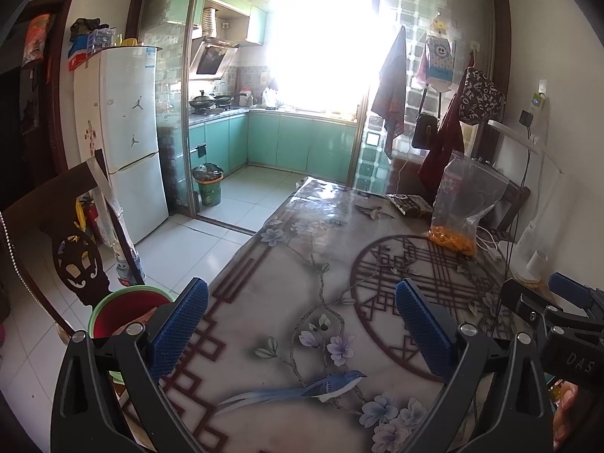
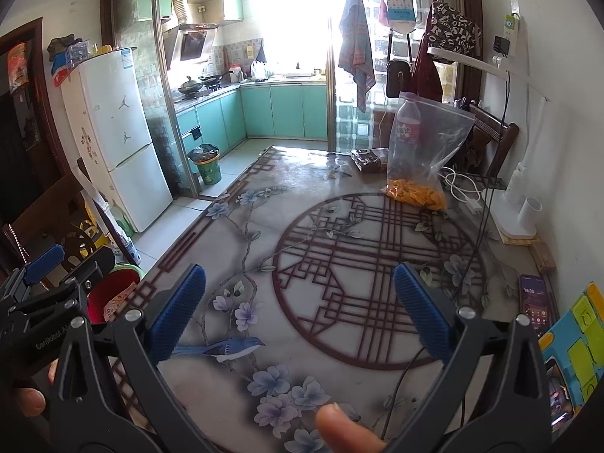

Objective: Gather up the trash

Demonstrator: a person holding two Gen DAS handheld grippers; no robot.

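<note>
Two tools held over the near desk (image 2: 339, 173), left tool (image 1: 302, 324) spread wide, right tool (image 2: 300, 313) spread wide, nothing gripped, clear bag (image 2: 426, 151) stood far right, red bin (image 2: 113, 294) located near left.

The left gripper (image 1: 302, 324) and right gripper (image 2: 300, 311) hover side by side (jaws spread, empty).

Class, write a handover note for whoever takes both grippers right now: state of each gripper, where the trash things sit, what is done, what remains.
Left gripper: open, empty, over the table's near left edge.
Right gripper: open, empty, over the table.
Red bin: beside the table's near left corner, some scraps already inside.
Far right on the table: clear bag with orange bits, a bottle behind it, dark wrapper.
Done: nothing held now.
Left: probably bin the wrapper and other trash.
</note>
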